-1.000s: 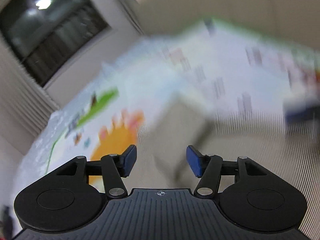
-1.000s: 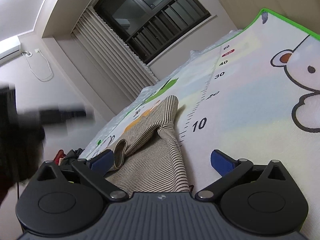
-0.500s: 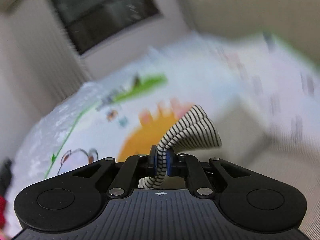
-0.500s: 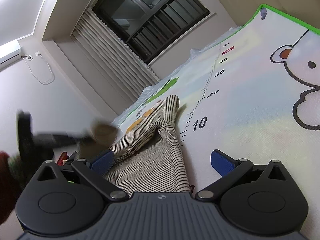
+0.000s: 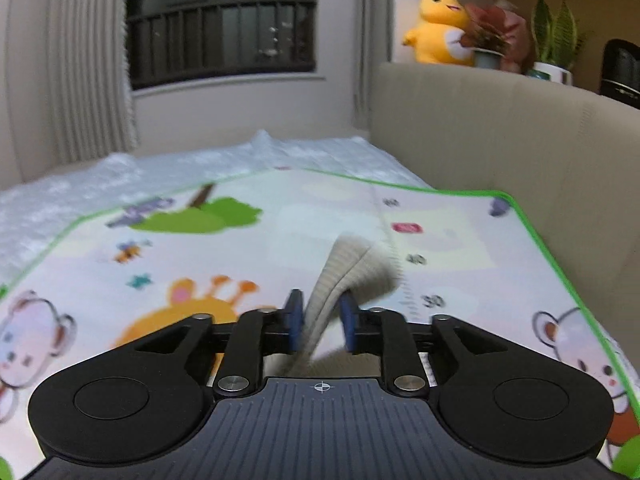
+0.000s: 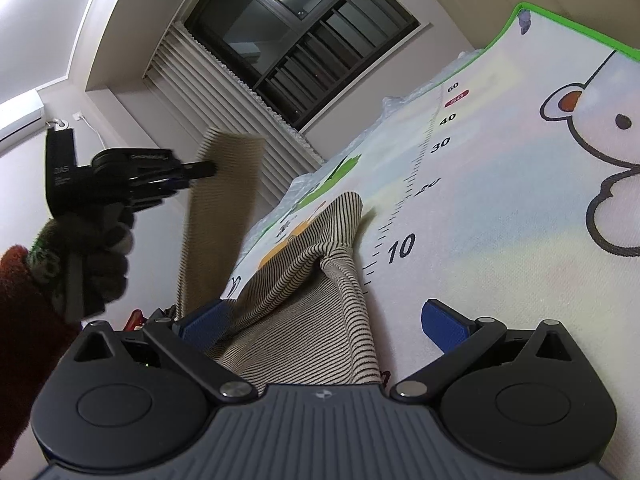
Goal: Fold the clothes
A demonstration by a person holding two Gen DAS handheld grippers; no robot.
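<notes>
A beige garment with thin black stripes [image 6: 304, 320] lies on the cartoon play mat [image 6: 500, 208]. My left gripper [image 5: 319, 322] is shut on a sleeve of the striped garment [image 5: 344, 268] and holds it up off the mat. In the right wrist view the left gripper [image 6: 200, 170] is at the upper left with the sleeve [image 6: 220, 208] hanging down from it. My right gripper [image 6: 324, 324] is open, low over the garment's body, with the cloth between its blue pads [image 6: 442, 322].
A beige sofa back [image 5: 500, 132] borders the mat on the right, with a yellow plush toy [image 5: 438, 28] and potted plants [image 5: 552, 40] on top. A dark window [image 5: 220, 20] and curtains are behind. White bubble wrap [image 5: 120, 184] lies beyond the mat.
My left gripper was open a second ago, then shut on the striped sleeve and lifted it up above the mat. My right gripper stayed open and still.
</notes>
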